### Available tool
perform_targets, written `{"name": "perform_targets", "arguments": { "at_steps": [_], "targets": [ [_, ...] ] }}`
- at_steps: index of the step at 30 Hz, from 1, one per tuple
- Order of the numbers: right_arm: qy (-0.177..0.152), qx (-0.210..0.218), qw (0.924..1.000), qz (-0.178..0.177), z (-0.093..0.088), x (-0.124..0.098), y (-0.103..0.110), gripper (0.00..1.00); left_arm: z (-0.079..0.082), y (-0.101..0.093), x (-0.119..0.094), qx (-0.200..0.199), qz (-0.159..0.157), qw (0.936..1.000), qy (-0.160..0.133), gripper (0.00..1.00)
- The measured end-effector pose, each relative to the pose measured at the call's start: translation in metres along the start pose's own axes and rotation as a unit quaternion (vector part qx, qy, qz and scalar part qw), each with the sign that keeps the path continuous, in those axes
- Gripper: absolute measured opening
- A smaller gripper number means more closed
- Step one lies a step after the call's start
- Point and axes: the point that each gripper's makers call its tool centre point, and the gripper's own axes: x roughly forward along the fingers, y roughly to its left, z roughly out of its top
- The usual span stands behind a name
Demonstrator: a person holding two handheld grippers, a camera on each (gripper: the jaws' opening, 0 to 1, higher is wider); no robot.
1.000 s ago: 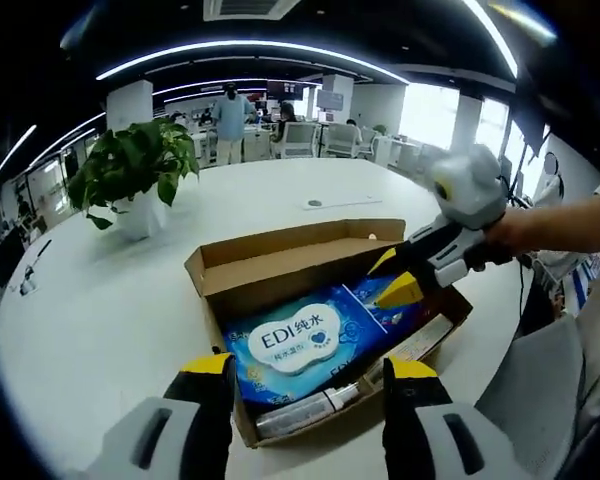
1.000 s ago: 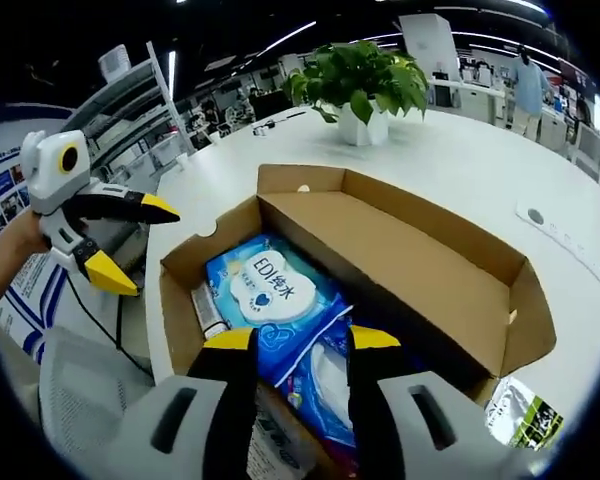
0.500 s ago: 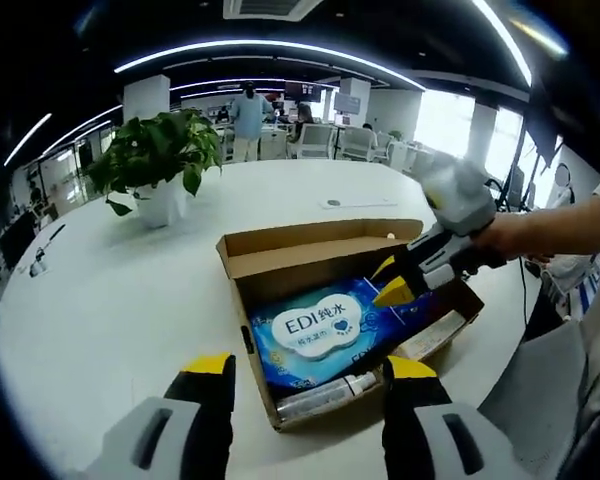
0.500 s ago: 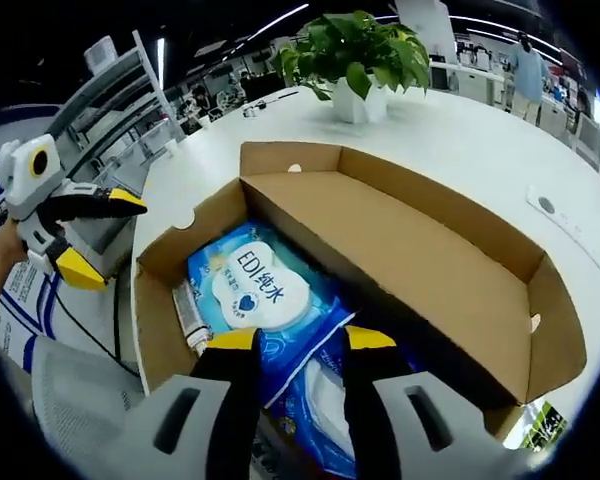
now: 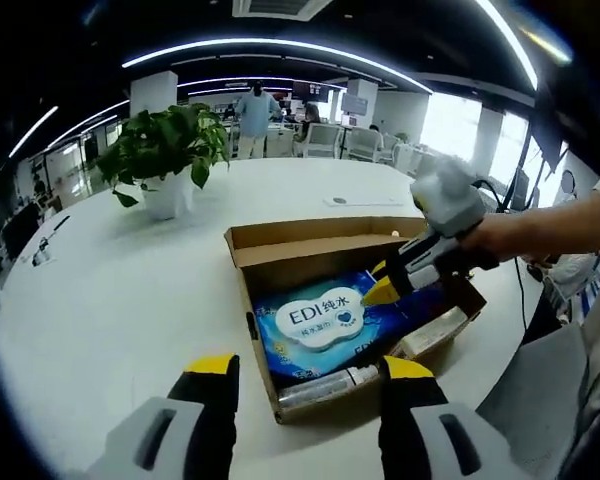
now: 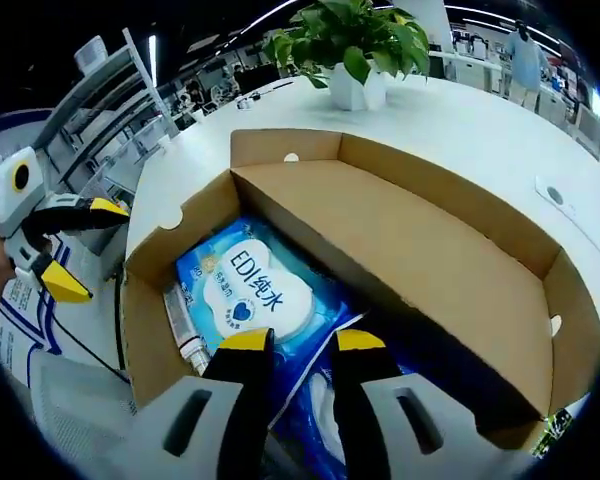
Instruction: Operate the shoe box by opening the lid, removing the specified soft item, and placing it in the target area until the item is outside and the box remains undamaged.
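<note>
Since 1.0 s: right gripper (image 6: 298, 342) dropped lower into shoe box (image 6: 450, 270) | jaws narrowly parted, straddling blue wet-wipes pack (image 6: 245, 290) edge, perhaps touching | left gripper (image 5: 300, 368) open, outside box's near wall.

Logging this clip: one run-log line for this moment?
box: lid open | wipes pack: inside | right tongs: open, over pack | left tongs: open, clear of box

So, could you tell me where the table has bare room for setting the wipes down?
The widest bare stretch of table lies between the box and the plant, running toward the left gripper. Inside the box it is crowded: wipes, a tube, and the right gripper reaching in.
</note>
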Motion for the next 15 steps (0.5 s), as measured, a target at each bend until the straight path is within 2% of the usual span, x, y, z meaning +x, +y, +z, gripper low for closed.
{"name": "perform_targets", "arguments": {
  "at_steps": [2,4,6,11,15],
  "targets": [
    [-0.005,0.007,0.9999,-0.010,0.002,-0.004,-0.004,0.06,0.000,0.000,0.000,-0.001,0.000,1.0000,-0.001,0.57],
    [-0.003,0.024,0.9997,-0.005,0.001,-0.006,-0.003,0.04,-0.001,0.000,0.000,-0.001,0.001,1.0000,0.000,0.56],
    [-0.005,0.022,0.9997,-0.006,0.002,-0.010,-0.003,0.01,0.000,-0.001,0.001,0.000,0.001,1.0000,-0.001,0.55],
    [-0.031,0.022,0.9993,-0.003,0.011,-0.020,0.004,0.00,0.001,-0.003,0.002,0.002,0.001,1.0000,-0.001,0.52],
    [-0.038,0.025,0.9989,-0.010,0.013,-0.030,0.003,0.00,0.000,-0.004,0.003,0.003,0.001,1.0000,0.003,0.50]
  ]
}}
